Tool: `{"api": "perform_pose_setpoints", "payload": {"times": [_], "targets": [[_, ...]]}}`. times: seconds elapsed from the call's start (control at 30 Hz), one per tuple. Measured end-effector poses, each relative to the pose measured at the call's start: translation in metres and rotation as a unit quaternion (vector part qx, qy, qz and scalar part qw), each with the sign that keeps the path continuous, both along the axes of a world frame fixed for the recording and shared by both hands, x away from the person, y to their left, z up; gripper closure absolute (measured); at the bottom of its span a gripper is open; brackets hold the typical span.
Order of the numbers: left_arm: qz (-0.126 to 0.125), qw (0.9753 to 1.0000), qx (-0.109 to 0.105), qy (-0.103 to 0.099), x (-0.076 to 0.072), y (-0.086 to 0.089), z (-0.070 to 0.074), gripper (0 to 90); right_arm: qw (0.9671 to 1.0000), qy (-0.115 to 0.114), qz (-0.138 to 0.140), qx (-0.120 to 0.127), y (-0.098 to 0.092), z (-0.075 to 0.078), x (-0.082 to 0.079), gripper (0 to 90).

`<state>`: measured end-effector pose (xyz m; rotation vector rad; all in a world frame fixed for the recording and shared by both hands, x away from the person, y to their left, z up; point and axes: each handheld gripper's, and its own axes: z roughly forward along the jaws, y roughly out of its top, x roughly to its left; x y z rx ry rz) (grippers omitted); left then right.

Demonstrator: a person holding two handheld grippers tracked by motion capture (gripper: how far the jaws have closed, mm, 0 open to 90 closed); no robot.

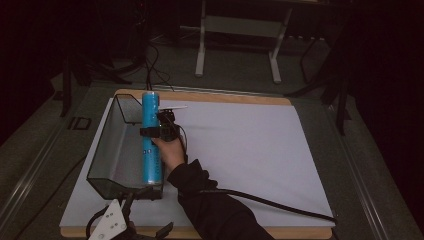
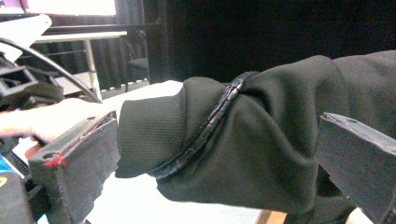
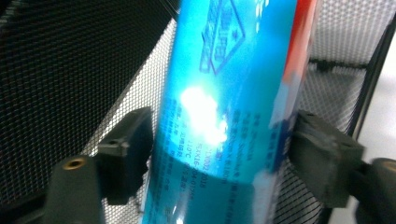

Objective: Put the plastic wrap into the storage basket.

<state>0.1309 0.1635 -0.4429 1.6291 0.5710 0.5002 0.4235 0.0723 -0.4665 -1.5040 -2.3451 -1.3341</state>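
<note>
A blue cylindrical can (image 1: 151,150) lies lengthwise along the right rim of a black mesh basket (image 1: 107,150) at the left of the table. My right gripper (image 1: 151,132) is shut on the can around its middle. In the right gripper view both pads press the glossy blue can (image 3: 224,70) from either side, with my right gripper (image 3: 224,144) over the basket's mesh wall (image 3: 70,60). My left gripper (image 1: 149,212) sits at the table's near left edge and points at the person's black sleeve (image 2: 261,140). My left gripper (image 2: 215,158) stands open with its jaws wide apart.
A white sheet (image 1: 250,145) covers a wooden board (image 1: 225,97). A black cable (image 1: 270,202) trails across the sheet's near right part. A metal stand (image 1: 200,55) is on the floor beyond the table. The surroundings are dark.
</note>
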Motion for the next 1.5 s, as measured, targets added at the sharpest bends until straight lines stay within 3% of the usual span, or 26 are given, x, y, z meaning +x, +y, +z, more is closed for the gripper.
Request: {"api": "perform_pose_setpoints", "payload": {"times": [0.1,0.17,0.27,0.43,0.5,0.57,0.9,1.1,1.13,1.23,1.5], "targets": [[0.001,1.0000,0.001,0.000,0.000,0.000,0.000,1.5,0.9985,-0.042,0.024,-0.024,-0.003,0.012,-0.003,16.0],[0.001,1.0000,0.001,0.000,0.000,0.000,0.000,1.5,0.9952,-0.077,0.033,-0.049,-0.008,0.022,-0.006,13.8],[0.001,1.0000,0.001,0.000,0.000,-0.001,0.000,1.5,0.9911,-0.103,0.046,-0.070,-0.017,0.033,-0.009,13.3],[0.003,1.0000,0.003,0.001,0.000,-0.002,0.000,1.5,0.9832,-0.148,0.074,-0.079,-0.040,0.046,-0.015,13.6],[0.002,1.0000,0.003,0.003,0.001,-0.003,-0.001,1.5,0.9797,-0.163,0.097,-0.065,-0.052,0.050,-0.015,13.6],[0.003,1.0000,0.004,0.004,0.001,-0.003,-0.001,1.5,0.9772,-0.167,0.115,-0.063,-0.061,0.053,-0.015,13.6],[0.003,1.0000,0.006,0.005,0.002,-0.004,-0.001,1.5,0.9649,-0.211,0.138,-0.073,-0.108,0.059,-0.039,13.4],[0.004,0.9999,0.007,0.007,0.002,-0.005,-0.002,1.5,0.9611,-0.219,0.151,-0.075,-0.126,0.058,-0.049,13.5],[0.006,0.9999,0.008,0.007,0.002,-0.005,-0.002,1.5,0.9582,-0.227,0.155,-0.079,-0.134,0.057,-0.053,13.5],[0.006,0.9999,0.007,0.006,0.002,-0.005,-0.002,1.5,0.9555,-0.237,0.157,-0.081,-0.145,0.055,-0.060,13.5],[0.004,0.9999,0.010,0.008,0.003,-0.006,-0.002,1.5,0.9523,-0.249,0.154,-0.087,-0.178,0.046,-0.079,13.5]]}}
